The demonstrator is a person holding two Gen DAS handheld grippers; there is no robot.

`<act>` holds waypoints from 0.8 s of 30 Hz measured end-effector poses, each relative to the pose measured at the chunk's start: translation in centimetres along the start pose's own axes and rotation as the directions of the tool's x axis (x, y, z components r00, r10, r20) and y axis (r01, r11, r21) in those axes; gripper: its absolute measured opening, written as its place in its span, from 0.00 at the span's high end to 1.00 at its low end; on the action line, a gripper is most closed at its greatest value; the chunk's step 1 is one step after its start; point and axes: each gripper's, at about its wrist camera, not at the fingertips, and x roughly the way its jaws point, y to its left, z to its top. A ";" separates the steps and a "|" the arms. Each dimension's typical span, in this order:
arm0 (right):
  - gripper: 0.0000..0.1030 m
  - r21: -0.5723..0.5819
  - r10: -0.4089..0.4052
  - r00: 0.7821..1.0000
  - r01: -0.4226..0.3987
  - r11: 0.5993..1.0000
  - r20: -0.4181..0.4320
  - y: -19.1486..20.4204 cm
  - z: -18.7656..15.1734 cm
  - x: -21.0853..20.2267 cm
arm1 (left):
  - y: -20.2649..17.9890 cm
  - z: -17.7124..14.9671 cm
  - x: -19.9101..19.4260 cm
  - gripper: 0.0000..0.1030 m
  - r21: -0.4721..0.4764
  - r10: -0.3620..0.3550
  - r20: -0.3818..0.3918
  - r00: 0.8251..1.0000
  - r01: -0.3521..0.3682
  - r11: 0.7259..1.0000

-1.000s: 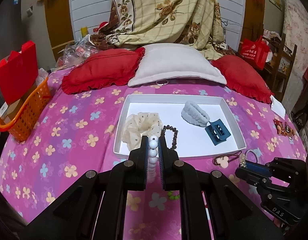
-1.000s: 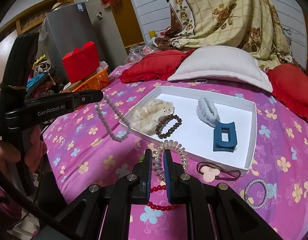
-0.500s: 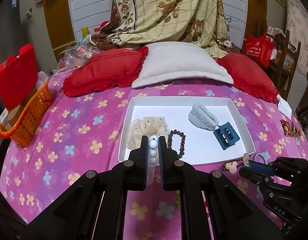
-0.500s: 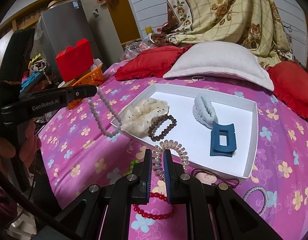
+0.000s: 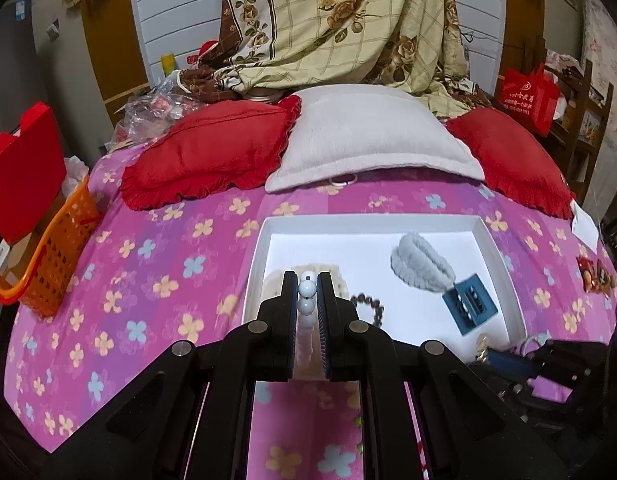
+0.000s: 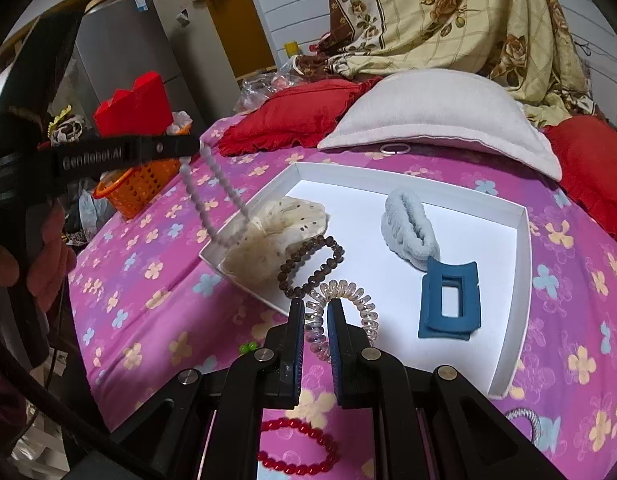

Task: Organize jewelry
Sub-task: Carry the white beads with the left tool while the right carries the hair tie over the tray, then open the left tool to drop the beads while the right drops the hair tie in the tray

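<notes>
A white tray (image 5: 504, 272) (image 6: 520, 240) lies on the pink flowered bedspread. It holds a cream scrunchie (image 6: 276, 232), a brown bead bracelet (image 6: 312, 266), a grey scrunchie (image 5: 422, 266) (image 6: 408, 228) and a blue claw clip (image 5: 470, 308) (image 6: 448, 304). My left gripper (image 5: 307, 280) is shut on a white bead bracelet (image 5: 307, 300) that hangs over the tray's left edge, seen in the right wrist view (image 6: 212, 200). My right gripper (image 6: 315, 308) is shut on a clear spiral hair tie (image 6: 344, 300) at the tray's near edge.
A red bead bracelet (image 6: 296, 446), small green beads (image 6: 248, 347) and a silver ring-shaped band (image 6: 522, 418) lie on the bedspread near me. Red and grey pillows (image 5: 364, 140) sit behind the tray. An orange basket (image 5: 52, 272) stands at the bed's left edge.
Both grippers have moved forward toward the tray. The white bead bracelet now hangs over the tray's left edge. The spiral hair tie is now at the tray's near edge.
</notes>
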 end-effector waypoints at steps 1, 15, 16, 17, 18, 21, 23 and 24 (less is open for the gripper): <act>0.90 -0.002 0.000 1.000 0.000 1.000 -0.004 -0.1 0.2 0.4 | -0.1 0.3 0.2 0.92 -0.002 -0.002 0.000 1.000 0.002 1.000; 0.90 -0.014 -0.024 0.995 0.023 1.000 -0.101 -0.8 1.7 6.1 | -4.0 5.3 8.0 0.92 -0.044 -0.097 -0.030 0.995 0.096 0.994; 0.90 -0.013 -0.027 0.994 0.025 1.000 -0.108 -0.9 1.8 6.6 | -4.0 5.4 8.8 0.92 -0.051 -0.099 -0.038 0.994 0.097 0.994; 0.90 -0.011 -0.028 0.993 0.027 1.000 -0.117 -1.0 1.9 7.1 | -3.8 5.4 9.7 0.92 -0.061 -0.101 -0.046 0.994 0.098 0.993; 0.90 -0.009 -0.031 0.992 0.030 1.000 -0.122 -1.1 1.9 7.5 | -3.6 5.3 10.4 0.92 -0.070 -0.100 -0.055 0.993 0.097 0.993; 0.90 -0.003 -0.036 0.990 0.036 0.999 -0.137 -1.5 2.0 8.5 | -2.5 4.5 12.5 0.92 -0.101 -0.088 -0.093 0.992 0.079 0.992; 0.90 -0.007 -0.038 0.988 0.037 0.999 -0.147 -1.6 2.0 9.2 | -1.7 3.8 13.6 0.92 -0.112 -0.073 -0.116 0.991 0.060 0.992; 0.90 -0.009 -0.040 0.988 0.039 0.999 -0.151 -1.6 1.9 9.4 | -1.3 3.5 14.0 0.92 -0.116 -0.067 -0.122 0.990 0.052 0.992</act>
